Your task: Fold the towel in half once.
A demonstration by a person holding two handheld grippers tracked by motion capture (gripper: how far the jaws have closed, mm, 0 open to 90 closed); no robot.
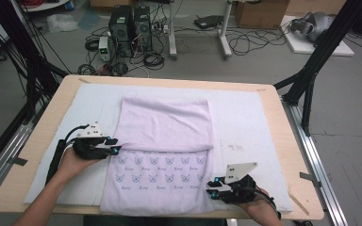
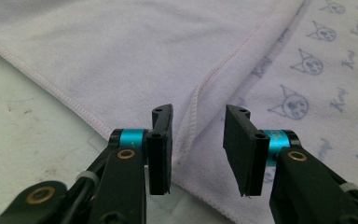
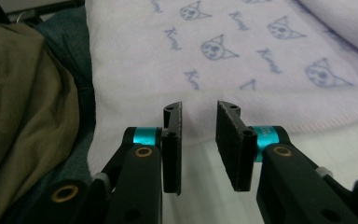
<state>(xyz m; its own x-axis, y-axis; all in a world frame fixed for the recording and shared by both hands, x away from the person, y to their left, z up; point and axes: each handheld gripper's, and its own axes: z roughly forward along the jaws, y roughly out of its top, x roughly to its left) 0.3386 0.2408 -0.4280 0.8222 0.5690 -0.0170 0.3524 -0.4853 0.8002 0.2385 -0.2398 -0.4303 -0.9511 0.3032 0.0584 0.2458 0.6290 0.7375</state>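
The wooden counter (image 1: 290, 155) carries a white mat (image 1: 245, 122), and the mat is there to give the cloth a clean, soft bed to slide and crease on. On the mat, about its middle, lies the lilac towel (image 1: 162, 127), its far half folded toward the person so the plain side covers the upper part and a band of cat-face print (image 1: 160, 169) shows on the near part; the near end hangs slightly over the counter's near edge, which I judge keeps that hem easy to pinch.

The left tongs (image 1: 114, 145) sit at the towel's left edge, just where the folded hem (image 2: 223, 70) crosses the lower layer, their jaws apart with nothing pressed between them, probably lined up to grip that corner. The right tongs (image 1: 212, 187) sit at the towel's near right corner, jaws likewise apart and empty, the hem just ahead of them.
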